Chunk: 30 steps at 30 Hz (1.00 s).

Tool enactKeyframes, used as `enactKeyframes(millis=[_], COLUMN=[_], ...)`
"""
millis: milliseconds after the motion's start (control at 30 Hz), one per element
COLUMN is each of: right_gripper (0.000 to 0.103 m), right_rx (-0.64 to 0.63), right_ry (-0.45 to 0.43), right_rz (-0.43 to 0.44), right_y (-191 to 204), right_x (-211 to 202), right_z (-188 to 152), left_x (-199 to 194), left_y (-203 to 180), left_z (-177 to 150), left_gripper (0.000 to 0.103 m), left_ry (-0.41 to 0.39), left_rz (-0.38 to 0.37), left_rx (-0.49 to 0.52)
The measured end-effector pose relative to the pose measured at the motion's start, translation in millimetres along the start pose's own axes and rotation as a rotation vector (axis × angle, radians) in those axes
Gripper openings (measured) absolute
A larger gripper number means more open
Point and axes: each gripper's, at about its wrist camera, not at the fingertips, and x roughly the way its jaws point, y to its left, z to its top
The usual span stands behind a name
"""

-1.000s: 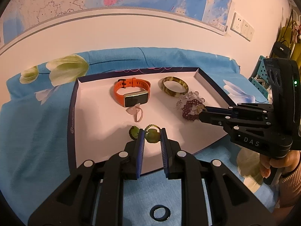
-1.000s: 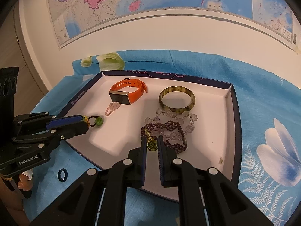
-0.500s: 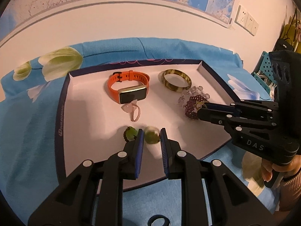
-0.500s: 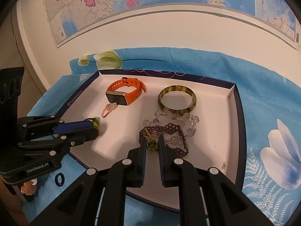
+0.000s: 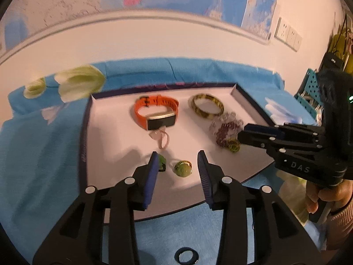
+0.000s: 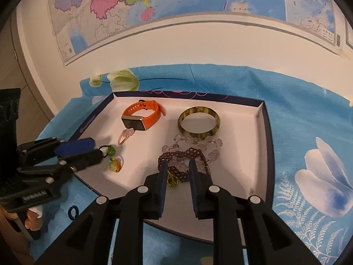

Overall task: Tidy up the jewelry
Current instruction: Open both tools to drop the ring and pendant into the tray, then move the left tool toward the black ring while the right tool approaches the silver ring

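Observation:
A white tray with a dark blue rim (image 5: 85, 132) (image 6: 268, 154) lies on a blue flowered cloth. My left gripper (image 5: 178, 161) (image 6: 98, 149) hangs over its near left part, jaws opening. A green stone ring (image 5: 183, 169) (image 6: 115, 164) lies free on the tray between them, with a green bead charm (image 5: 162, 162) beside the left finger. My right gripper (image 6: 177, 167) (image 5: 245, 132) is over the purple bead bracelet (image 6: 183, 154). Its jaws are opening too, and a small green pendant (image 6: 172, 180) sits loose between them.
Further back in the tray are an orange smart band (image 5: 156, 112) (image 6: 141, 117), a mottled bangle (image 5: 207, 116) (image 6: 198, 133), a clear bead bracelet (image 6: 194, 141) and a pink ring (image 5: 162, 138). A dark ring (image 5: 185, 256) (image 6: 72, 212) lies on the cloth before the tray. A wall map hangs behind.
The left jaws have parted and let go of the green ring, which now rests on the tray. The right jaws have widened around the green pendant. Neither hand has shifted much.

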Motion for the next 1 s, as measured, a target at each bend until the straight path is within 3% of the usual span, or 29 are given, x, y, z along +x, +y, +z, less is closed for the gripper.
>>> enactKeyframes(millis=[100, 300, 433, 1000], right_gripper=[0.020, 0.024, 0.029, 0.033], right_rx=[0.008, 0.009, -0.009, -0.058], right_ry=[-0.015, -0.043, -0.052, 0.076], right_rz=[0.000, 0.016, 0.035, 0.086], right_y=[-2, -2, 4, 40], right_x=[-7, -26, -40, -45], right_z=[-1, -6, -14, -83], left_x=[-16, -44, -60, -71], left_y=[4, 15, 18, 7], left_z=[0, -7, -19, -80], left_gripper=[0.045, 0.046, 0.052, 0.056], left_ry=[-0.037, -0.080, -0.100, -0.024], left_rz=[-0.019, -0.044, -0.044, -0.032], left_rx=[-0.019, -0.042, -0.044, 0.002])
